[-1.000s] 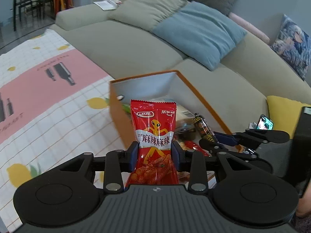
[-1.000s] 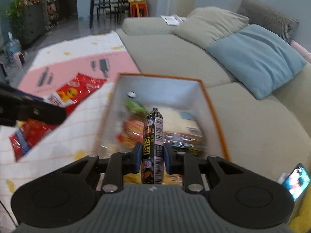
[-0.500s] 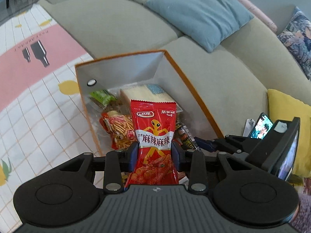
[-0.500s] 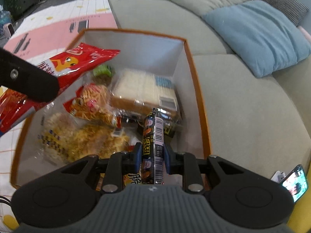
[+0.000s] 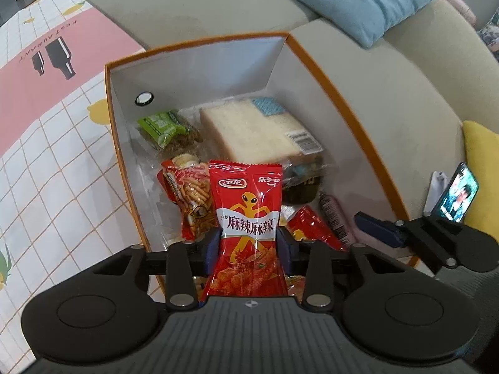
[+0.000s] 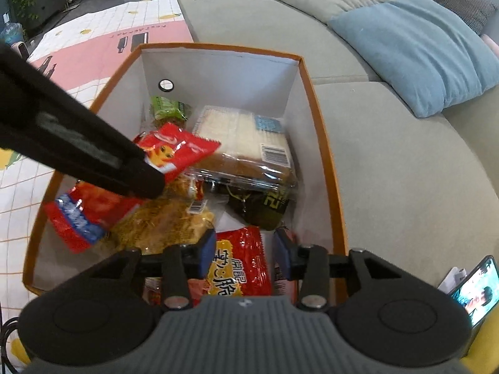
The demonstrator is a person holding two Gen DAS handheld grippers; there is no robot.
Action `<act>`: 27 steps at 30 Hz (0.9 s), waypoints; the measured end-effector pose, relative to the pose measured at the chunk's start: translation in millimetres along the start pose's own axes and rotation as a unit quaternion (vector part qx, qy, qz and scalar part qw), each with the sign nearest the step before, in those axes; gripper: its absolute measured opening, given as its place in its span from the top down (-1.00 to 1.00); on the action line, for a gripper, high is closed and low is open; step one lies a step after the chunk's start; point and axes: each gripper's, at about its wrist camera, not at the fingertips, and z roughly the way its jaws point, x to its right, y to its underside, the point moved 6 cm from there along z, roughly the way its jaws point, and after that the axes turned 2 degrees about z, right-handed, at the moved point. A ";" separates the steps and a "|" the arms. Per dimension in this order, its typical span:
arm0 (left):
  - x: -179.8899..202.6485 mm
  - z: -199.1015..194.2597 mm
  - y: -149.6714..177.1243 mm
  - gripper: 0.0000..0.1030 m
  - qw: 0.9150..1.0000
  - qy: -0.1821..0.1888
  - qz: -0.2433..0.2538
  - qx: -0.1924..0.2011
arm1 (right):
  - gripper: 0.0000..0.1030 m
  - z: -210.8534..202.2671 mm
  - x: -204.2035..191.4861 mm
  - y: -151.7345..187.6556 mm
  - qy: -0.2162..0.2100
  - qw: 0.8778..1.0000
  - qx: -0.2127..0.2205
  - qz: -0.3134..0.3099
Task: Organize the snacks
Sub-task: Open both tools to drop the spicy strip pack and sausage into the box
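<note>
An orange-rimmed box with white walls (image 5: 199,71) (image 6: 218,71) stands on the sofa and holds several snacks: wrapped bread (image 5: 255,131) (image 6: 243,143), a green pack (image 5: 162,124), red packs. My left gripper (image 5: 248,246) is shut on a red spicy-strip packet (image 5: 246,218), held over the box; the packet also shows in the right wrist view (image 6: 174,152). My right gripper (image 6: 244,252) is open and empty, low inside the box over a red and yellow pack (image 6: 240,261). The dark sausage stick (image 5: 332,212) lies in the box beside the right gripper's fingers (image 5: 377,229).
The grey sofa (image 6: 389,162) surrounds the box, with a blue cushion (image 6: 414,46) behind. A phone (image 5: 457,196) (image 6: 474,290) leans by a yellow cushion (image 5: 480,143) at right. A patterned mat (image 5: 46,124) lies left of the box.
Both grippers have dropped lower over the box. My right gripper has opened and let go of the dark sausage stick, which now lies in the box. The left keeps its red packet.
</note>
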 end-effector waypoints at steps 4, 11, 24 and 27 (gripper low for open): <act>-4.1 -2.3 2.1 -0.04 1.000 0.021 -0.005 -0.007 | 0.18 0.7 -6.1 -0.7 0.006 1.000 -0.005 -0.008; -16.8 -45.1 2.8 -0.12 0.999 0.033 -0.001 0.038 | 0.17 -11.8 -19.0 -9.1 0.016 1.000 -0.002 -0.025; -84.6 -177.8 51.7 -0.16 0.981 -0.084 0.014 0.173 | -0.31 -93.9 -103.2 -50.3 -0.043 0.993 0.101 -0.043; -106.0 -199.1 68.1 -0.18 0.973 -0.124 0.007 0.194 | -0.31 -108.1 -128.4 -55.9 -0.060 0.991 0.116 -0.037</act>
